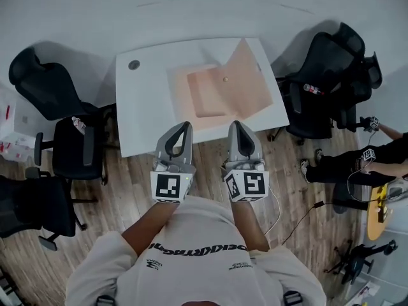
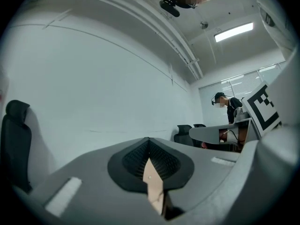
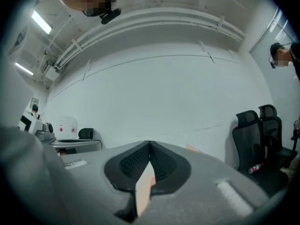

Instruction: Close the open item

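White table [image 1: 143, 107] carries an open pink box [image 1: 220, 91], lid tilted up. Our left gripper [image 1: 185, 125] and right gripper [image 1: 234, 123] are clenched on nothing. Through their own views we see only a pink sliver.

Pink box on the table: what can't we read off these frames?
- Head view: the pink box is small and washed out. Its hinge, any latch and the dot on its lid can't be identified.
- Left gripper view: the left gripper, jaws together, hides all but a pink sliver of the box.
- Right gripper view: the right gripper does the same.
- Head view: the round spot at the table corner is too small to name.
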The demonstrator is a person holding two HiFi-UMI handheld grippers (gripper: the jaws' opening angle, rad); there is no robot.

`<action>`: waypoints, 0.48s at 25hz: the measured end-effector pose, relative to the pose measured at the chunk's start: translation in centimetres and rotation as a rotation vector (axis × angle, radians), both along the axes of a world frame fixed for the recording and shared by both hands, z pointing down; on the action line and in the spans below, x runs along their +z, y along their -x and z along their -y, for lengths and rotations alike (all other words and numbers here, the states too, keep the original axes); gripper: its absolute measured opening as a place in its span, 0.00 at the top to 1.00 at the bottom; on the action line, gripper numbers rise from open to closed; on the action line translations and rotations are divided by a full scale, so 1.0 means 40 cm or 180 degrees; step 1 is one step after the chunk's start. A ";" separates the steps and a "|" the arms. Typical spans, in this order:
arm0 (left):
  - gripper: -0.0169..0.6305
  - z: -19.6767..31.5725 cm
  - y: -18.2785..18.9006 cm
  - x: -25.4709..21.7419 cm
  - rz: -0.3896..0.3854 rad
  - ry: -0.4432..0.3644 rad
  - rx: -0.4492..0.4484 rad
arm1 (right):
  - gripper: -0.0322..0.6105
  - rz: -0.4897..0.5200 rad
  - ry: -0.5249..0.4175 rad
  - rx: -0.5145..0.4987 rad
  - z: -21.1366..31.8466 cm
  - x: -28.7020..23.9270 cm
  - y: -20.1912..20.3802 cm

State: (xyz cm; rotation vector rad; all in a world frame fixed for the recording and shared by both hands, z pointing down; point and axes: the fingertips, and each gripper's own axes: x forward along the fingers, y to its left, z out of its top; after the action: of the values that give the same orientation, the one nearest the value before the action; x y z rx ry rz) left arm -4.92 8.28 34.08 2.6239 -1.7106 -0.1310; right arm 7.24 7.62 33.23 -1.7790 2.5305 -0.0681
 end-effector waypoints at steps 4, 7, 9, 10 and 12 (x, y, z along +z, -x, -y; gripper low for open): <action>0.98 0.059 0.030 -0.013 -0.0055 -0.0031 0.0094 | 0.95 -0.0070 -0.0030 0.0122 0.046 -0.021 0.022; 0.98 0.104 0.042 -0.018 -0.0072 0.0012 0.0177 | 0.95 -0.0104 -0.0030 0.0209 0.089 -0.026 0.030; 0.98 0.131 0.062 -0.014 -0.0088 0.0008 0.0204 | 0.95 -0.0117 -0.0026 0.0265 0.115 -0.024 0.042; 0.98 0.143 0.075 -0.009 -0.0097 -0.0005 0.0205 | 0.95 -0.0121 -0.0024 0.0289 0.126 -0.021 0.051; 0.98 0.166 0.102 0.003 -0.0115 -0.0009 0.0208 | 0.95 -0.0125 -0.0011 0.0328 0.146 -0.013 0.070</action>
State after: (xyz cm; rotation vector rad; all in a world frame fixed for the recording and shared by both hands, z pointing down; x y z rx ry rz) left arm -9.02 1.63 34.20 2.6586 -1.6131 -0.1789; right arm 4.42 1.79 32.70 -1.9245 2.4581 -0.0250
